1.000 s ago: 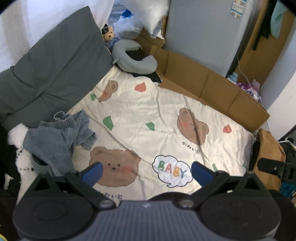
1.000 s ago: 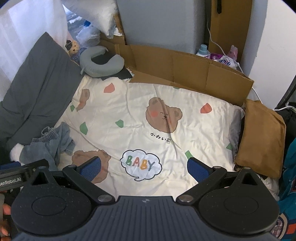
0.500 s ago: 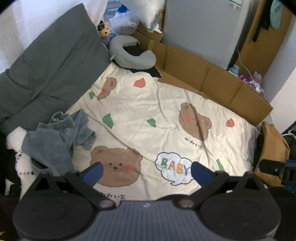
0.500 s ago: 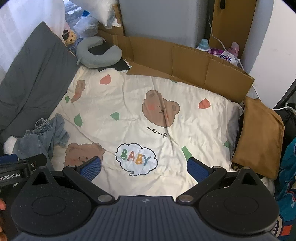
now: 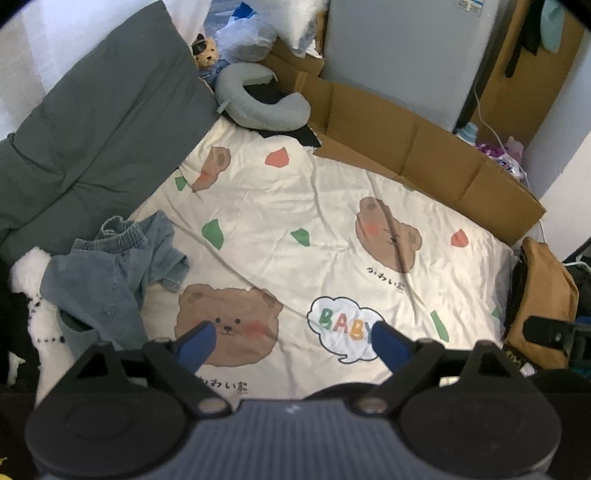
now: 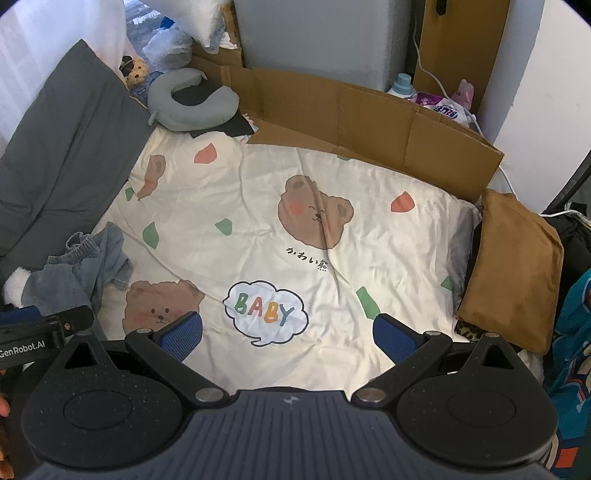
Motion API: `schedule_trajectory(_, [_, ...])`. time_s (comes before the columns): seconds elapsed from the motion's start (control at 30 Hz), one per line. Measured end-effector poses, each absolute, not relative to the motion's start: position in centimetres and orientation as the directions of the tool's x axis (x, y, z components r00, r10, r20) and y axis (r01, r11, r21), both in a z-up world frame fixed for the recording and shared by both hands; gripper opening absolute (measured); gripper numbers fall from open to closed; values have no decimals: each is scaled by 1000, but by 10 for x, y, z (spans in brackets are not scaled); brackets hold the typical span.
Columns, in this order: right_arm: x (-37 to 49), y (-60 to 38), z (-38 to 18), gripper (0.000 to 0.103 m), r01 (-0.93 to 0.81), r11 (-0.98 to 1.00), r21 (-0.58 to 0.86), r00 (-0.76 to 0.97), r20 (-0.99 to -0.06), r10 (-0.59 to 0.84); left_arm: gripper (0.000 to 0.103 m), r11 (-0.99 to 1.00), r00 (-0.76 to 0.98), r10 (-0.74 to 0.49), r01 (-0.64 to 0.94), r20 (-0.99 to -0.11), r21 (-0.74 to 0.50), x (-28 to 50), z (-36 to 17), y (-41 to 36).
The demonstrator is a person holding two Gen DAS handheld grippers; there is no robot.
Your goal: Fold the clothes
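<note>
Left wrist view: crumpled blue denim garment lies at the cream bear-print quilt's left edge.
Left gripper: jaws closing, nothing between; garment up-left, apart.
Right gripper: jaws wide apart, empty.
Edges: grey padded bedding left, cardboard wall behind.
Open room: smooth quilt centre.

Bright, even daylight from the upper left, through a blown-out white curtain. Soft and diffuse on the cream bear-print quilt, with only faint grey shadows in its creases. Slightly washed and soft throughout in the left wrist view; crisper in the right, with print on the quilt readable. Strong fisheye bending at the edges, black vignette in the corners. Dim and murky along the lower left and right margins. No harsh glare elsewhere.
</note>
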State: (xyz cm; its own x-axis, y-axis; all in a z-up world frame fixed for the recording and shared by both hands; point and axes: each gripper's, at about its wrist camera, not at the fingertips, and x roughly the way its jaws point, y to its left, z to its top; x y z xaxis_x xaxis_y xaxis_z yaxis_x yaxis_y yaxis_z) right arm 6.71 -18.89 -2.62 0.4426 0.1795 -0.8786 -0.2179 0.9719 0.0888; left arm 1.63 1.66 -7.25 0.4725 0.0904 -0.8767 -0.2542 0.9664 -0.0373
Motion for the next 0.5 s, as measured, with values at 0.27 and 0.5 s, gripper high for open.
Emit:
schedule_trajectory(0.27, [67,-193,-26,101,-220,971,94,444,-877,186,93,966,463,107,-259,-880,-18,18,-72,17])
schedule_trajectory(0.5, [68,-192,-25,101,-222,972,81,446,-878,175,93,964,458,108,-264,-882,-19,18,-72,17])
